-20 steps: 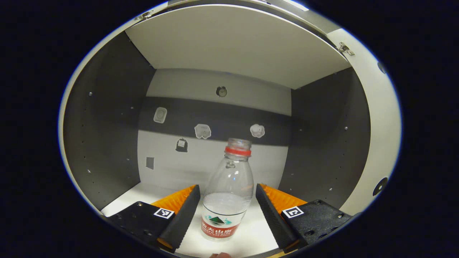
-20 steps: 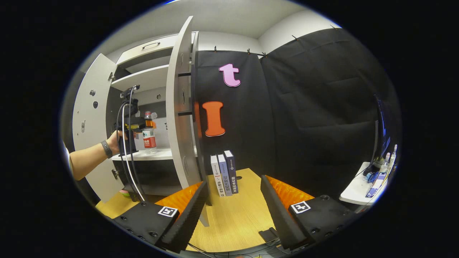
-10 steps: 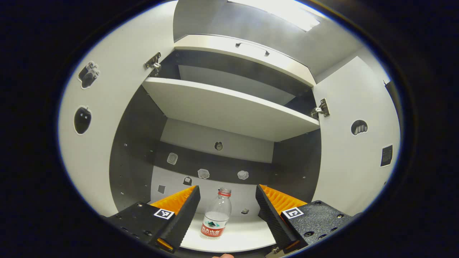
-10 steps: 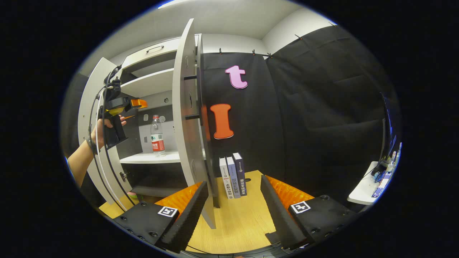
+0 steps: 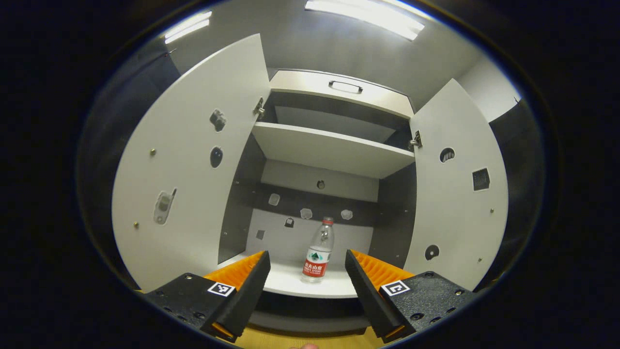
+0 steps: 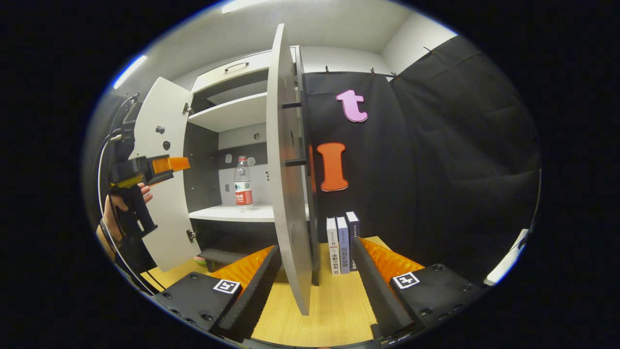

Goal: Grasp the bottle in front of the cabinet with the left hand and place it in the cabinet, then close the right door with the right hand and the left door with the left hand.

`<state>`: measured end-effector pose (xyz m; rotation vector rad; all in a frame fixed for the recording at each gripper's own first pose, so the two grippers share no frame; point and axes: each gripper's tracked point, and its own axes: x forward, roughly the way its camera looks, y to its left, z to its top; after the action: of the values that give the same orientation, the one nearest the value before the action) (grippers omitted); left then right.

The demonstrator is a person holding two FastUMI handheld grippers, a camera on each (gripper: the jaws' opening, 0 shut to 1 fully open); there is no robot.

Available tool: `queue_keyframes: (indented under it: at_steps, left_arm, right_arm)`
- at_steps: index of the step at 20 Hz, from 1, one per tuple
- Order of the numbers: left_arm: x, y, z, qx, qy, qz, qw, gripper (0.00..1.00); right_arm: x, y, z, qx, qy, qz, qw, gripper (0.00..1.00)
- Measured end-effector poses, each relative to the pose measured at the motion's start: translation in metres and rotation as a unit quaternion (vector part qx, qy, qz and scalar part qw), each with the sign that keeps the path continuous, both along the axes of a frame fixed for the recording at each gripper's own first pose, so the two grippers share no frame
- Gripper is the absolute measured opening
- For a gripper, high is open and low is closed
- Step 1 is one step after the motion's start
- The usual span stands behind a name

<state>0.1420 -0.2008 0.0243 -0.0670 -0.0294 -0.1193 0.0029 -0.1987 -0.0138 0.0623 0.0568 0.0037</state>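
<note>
Left gripper: jaws apart, nothing held between them; aimed into the open cabinet from outside its front
Right gripper: jaws apart, empty; the edge of the right door is seen just ahead of the fingers — contact cannot be told
Bottle: set upright on the lower shelf, inside the cabinet
Left door: swung wide open
Progress: placing judged done; both doors are left to be closed — right first
</note>
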Motion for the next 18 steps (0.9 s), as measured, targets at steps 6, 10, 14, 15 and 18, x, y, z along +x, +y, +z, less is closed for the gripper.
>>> queue_keyframes:
  at_steps: [6, 10, 14, 15, 18]
  left_arm:
    - [-0.091, 0.005, -0.080, -0.024, 0.076, 0.030, 0.996, 0.95]
    - [-0.112, 0.018, -0.097, -0.036, 0.091, 0.062, 0.993, 0.95]
    - [-0.103, 0.011, -0.084, -0.047, 0.069, 0.033, 0.996, 0.95]
    - [-0.101, 0.010, -0.080, -0.048, 0.062, 0.026, 0.997, 0.95]
    - [-0.097, 0.008, -0.074, -0.046, 0.055, 0.010, 0.997, 0.95]
  right_arm:
    - [-0.005, 0.004, -0.011, 0.007, 0.012, 0.023, 1.000, 0.98]
    - [0.003, -0.011, 0.001, 0.033, 0.012, 0.022, 0.999, 0.98]
    - [0.019, -0.051, 0.062, 0.041, -0.036, -0.029, 0.998, 1.00]
    - [0.024, -0.060, 0.082, 0.040, -0.054, -0.040, 0.997, 0.98]
    - [0.039, -0.087, 0.125, 0.002, -0.080, -0.074, 0.994, 0.98]
